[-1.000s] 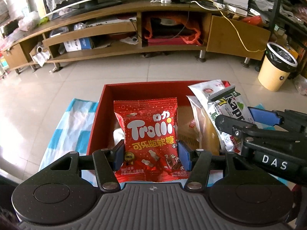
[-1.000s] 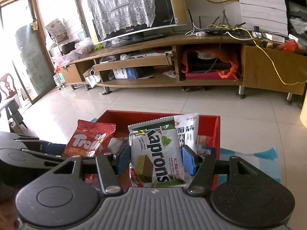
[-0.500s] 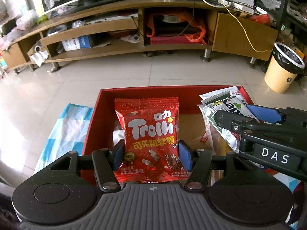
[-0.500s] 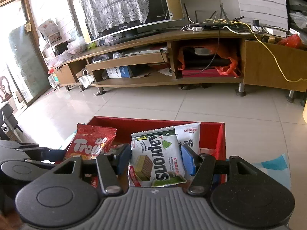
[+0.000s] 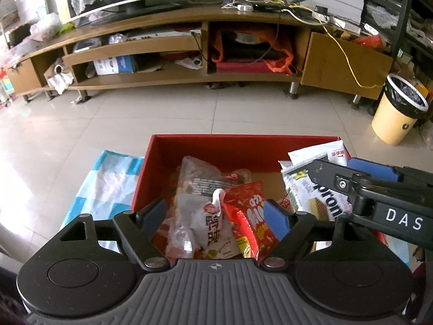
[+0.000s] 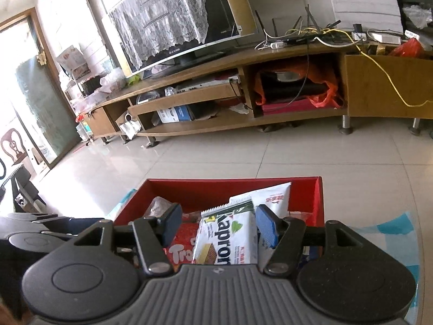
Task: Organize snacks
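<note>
While both tools hang over the red box [image 5: 205, 149], the scene reads from the blue-checked cloth [image 5: 108, 178] at the far left, on which the box seems to rest, likely to mark the work spot. Next comes the left gripper [image 5: 216, 216], its jaws spread wide and holding nothing; between and below its pads lie a clear bag [image 5: 200, 189] and the red gummy packet [image 5: 251, 216], tipped on edge against it inside the box. Further right, the right gripper [image 6: 219, 224] is likewise spread apart; the green-and-white wafer packet [image 6: 230, 235] stands between its pads without being pinched, leaning against a white packet [image 6: 273, 197] by the right wall. Both snacks look released, so 2 items now sit in the box.
</note>
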The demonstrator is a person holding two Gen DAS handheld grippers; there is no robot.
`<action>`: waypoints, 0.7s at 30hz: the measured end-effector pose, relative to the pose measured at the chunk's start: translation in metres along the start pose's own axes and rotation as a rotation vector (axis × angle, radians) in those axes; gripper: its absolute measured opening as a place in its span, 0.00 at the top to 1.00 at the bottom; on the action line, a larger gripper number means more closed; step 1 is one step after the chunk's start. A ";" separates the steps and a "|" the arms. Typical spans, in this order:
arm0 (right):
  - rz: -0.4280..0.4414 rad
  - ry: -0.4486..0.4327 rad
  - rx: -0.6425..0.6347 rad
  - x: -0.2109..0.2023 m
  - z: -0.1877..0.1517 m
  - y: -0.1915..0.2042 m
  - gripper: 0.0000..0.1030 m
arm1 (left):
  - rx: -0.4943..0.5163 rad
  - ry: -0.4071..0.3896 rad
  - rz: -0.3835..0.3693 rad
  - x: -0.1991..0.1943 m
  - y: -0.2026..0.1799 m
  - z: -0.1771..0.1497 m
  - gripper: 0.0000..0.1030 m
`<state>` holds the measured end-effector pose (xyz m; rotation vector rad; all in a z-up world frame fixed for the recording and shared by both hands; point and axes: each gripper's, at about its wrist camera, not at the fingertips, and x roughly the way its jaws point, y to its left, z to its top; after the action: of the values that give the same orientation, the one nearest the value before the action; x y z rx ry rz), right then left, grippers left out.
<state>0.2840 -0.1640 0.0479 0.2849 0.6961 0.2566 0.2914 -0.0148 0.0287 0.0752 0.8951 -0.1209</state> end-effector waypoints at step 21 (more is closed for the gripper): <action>-0.052 0.004 -0.064 -0.033 -0.020 0.016 0.39 | -0.023 0.022 0.020 -0.025 0.007 -0.030 0.15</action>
<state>0.2441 -0.1566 0.0581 0.2053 0.6972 0.2290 0.2538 -0.0025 0.0293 0.0640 0.9173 -0.0916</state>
